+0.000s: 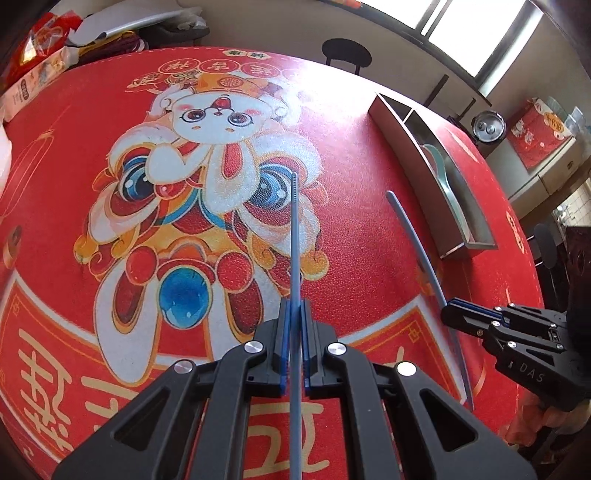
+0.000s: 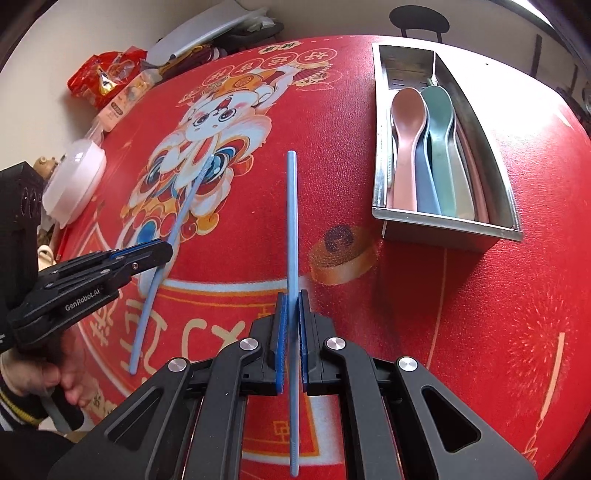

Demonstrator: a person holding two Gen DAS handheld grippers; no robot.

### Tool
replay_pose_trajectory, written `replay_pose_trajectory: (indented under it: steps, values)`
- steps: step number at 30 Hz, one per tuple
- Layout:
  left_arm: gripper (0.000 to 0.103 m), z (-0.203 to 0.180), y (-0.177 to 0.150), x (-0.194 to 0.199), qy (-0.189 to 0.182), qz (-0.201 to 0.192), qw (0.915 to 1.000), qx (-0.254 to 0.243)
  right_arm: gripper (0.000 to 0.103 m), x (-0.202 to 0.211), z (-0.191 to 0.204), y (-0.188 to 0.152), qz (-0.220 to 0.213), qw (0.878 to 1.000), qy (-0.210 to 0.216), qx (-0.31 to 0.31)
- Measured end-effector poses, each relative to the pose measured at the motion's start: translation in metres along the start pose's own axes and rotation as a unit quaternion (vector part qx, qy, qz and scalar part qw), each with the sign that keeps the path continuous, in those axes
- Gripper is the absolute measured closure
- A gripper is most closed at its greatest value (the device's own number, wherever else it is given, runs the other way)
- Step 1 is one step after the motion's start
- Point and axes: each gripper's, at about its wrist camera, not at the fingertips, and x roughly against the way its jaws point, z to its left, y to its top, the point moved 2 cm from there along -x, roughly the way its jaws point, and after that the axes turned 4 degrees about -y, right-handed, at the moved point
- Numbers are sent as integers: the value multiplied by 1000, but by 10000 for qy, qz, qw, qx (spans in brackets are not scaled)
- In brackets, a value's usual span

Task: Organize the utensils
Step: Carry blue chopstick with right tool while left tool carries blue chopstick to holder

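Note:
In the left wrist view my left gripper (image 1: 294,308) is shut on a blue chopstick (image 1: 294,229) that points away over the red printed tablecloth (image 1: 351,229). To its right, my right gripper (image 1: 448,314) is shut on a second blue chopstick (image 1: 417,251). The right wrist view shows my right gripper (image 2: 292,297) clamped on its chopstick (image 2: 291,221), and my left gripper (image 2: 166,251) holding the other chopstick (image 2: 177,221) at an angle. A steel utensil tray (image 2: 443,218) lies at the far right, holding a pink spoon (image 2: 406,110), a green spoon (image 2: 437,103) and other spoons.
A white lidded container (image 2: 74,177), snack bags (image 2: 103,77) and a box (image 2: 122,107) sit along the table's left edge. A dark chair (image 2: 419,18) stands behind the table. The tray (image 1: 454,221) is seen edge-on in the left wrist view.

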Motion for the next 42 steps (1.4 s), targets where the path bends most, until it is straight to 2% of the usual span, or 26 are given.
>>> replay_pose_trajectory:
  steps: [8, 17, 25, 31, 42]
  values:
    - [98, 0, 7, 35, -254, -330, 9985, 344, 97, 25, -7, 5, -272, 9992, 215, -201]
    - [98, -30, 34, 43, -547, -453, 9971, 286, 97, 51, -42, 20, -536, 9960, 262, -669]
    - [98, -79, 81, 23, -884, -579, 9942, 188, 97, 58, -93, 65, -820, 9916, -34, -1002]
    - [98, -116, 117, -3, -1107, -604, 9918, 197, 97, 60, -114, 94, -1002, 9894, -108, -1047]
    - [98, -144, 149, -68, -1065, -325, 9924, 532, 97, 38, -143, 106, -870, 9875, -99, -1313]
